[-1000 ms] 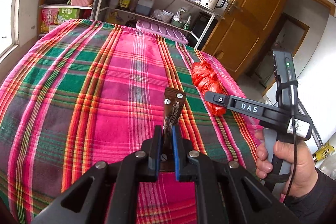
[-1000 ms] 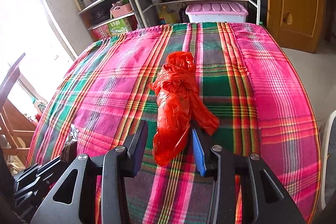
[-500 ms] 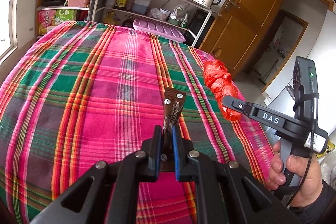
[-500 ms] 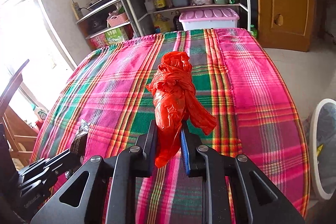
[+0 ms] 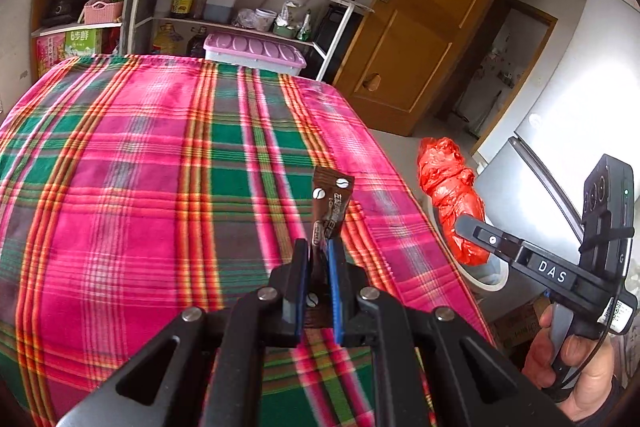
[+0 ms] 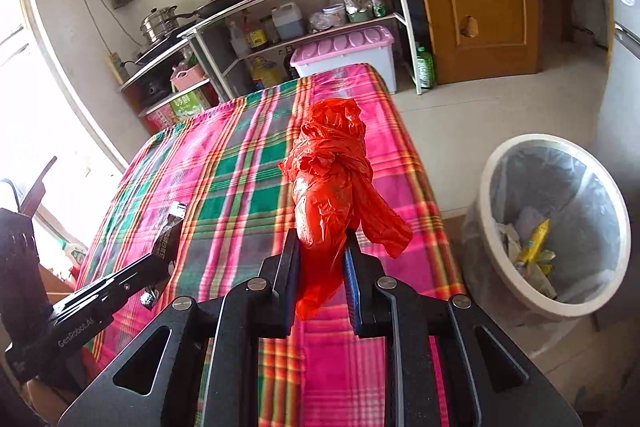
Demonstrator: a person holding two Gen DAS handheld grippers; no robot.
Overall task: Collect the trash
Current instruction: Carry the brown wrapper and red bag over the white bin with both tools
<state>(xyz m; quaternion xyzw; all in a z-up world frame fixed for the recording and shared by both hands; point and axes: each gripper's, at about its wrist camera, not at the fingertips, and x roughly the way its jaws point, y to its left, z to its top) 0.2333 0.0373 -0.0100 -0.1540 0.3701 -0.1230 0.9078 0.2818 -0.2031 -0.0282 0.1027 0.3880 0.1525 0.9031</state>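
The right tongs (image 6: 322, 255) are squeezing the red bag (image 6: 332, 183) past the table's right edge (image 6: 424, 179), near the bin (image 6: 492, 171). The left tongs (image 5: 318, 259) are pinching the brown wrapper (image 5: 330, 207) over the table. Each should be opening only right above the bin.

Red plastic bag (image 6: 328, 187) between jaws, bin (image 6: 492, 163) just right.

Red crumpled bag (image 6: 332, 179), brown wrapper (image 5: 330, 211), pink-green plaid tablecloth (image 5: 140, 167), white bin (image 6: 486, 183).
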